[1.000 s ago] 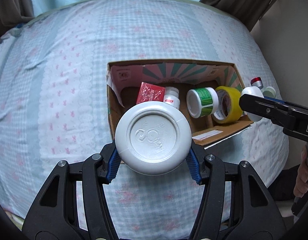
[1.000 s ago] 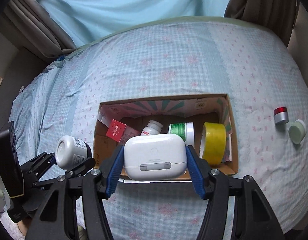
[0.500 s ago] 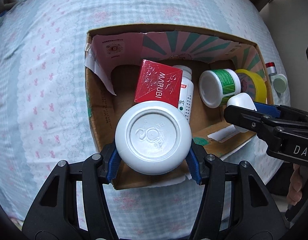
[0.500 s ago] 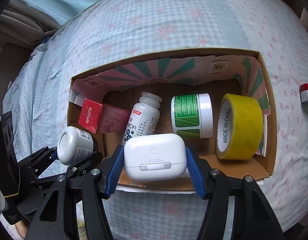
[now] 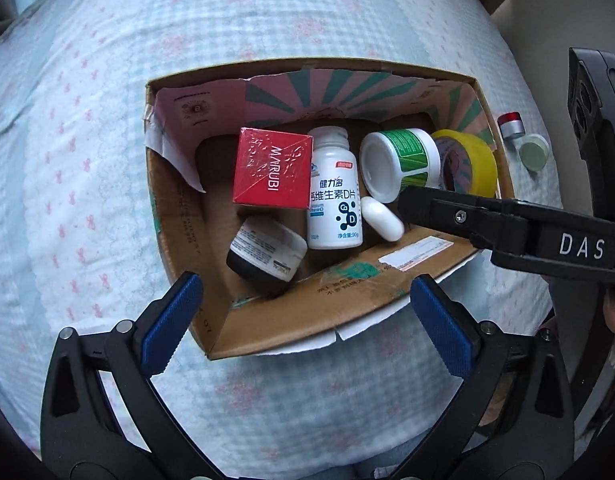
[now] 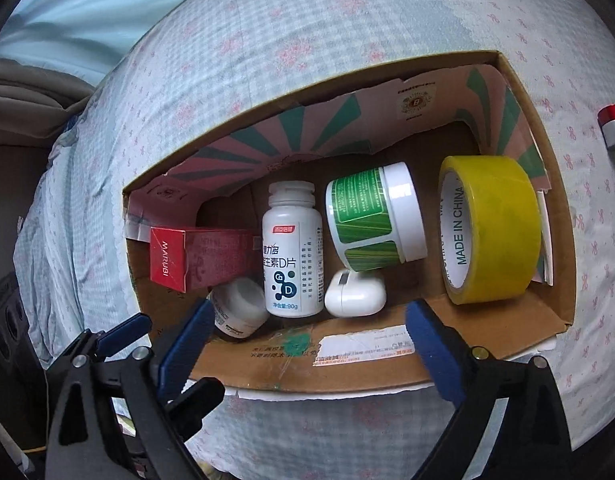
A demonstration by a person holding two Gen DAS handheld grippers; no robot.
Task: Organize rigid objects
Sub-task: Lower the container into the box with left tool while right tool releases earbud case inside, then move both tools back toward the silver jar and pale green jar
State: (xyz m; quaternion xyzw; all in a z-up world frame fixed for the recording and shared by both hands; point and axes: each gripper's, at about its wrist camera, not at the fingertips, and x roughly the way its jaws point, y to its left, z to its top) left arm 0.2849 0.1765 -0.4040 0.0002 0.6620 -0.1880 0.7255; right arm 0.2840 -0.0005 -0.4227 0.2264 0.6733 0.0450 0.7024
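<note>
Box (image 6: 387, 368) crowded; bare floor behind red carton (image 6: 203, 256)

Brown cardboard box (image 6: 387, 372) w/ pink-green sunburst lining. Red carton (image 5: 272, 172), white lettering. White bottle (image 6: 292, 256), blue print. Green-white jar (image 6: 373, 220). Yellow tape (image 6: 495, 228). White case (image 6: 355, 294). Blue-white checked cloth (image 5: 87, 160), pink motifs.

Jar (image 5: 267, 254), bottle (image 5: 333, 196), case (image 5: 381, 218) lie side by side in box (image 5: 307, 320).

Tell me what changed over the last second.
Both grippers let go: the left gripper dropped its white jar into the cardboard box, and the right gripper dropped the earbud case. Both now hang open. The tape, bottle and red box stayed put.
</note>
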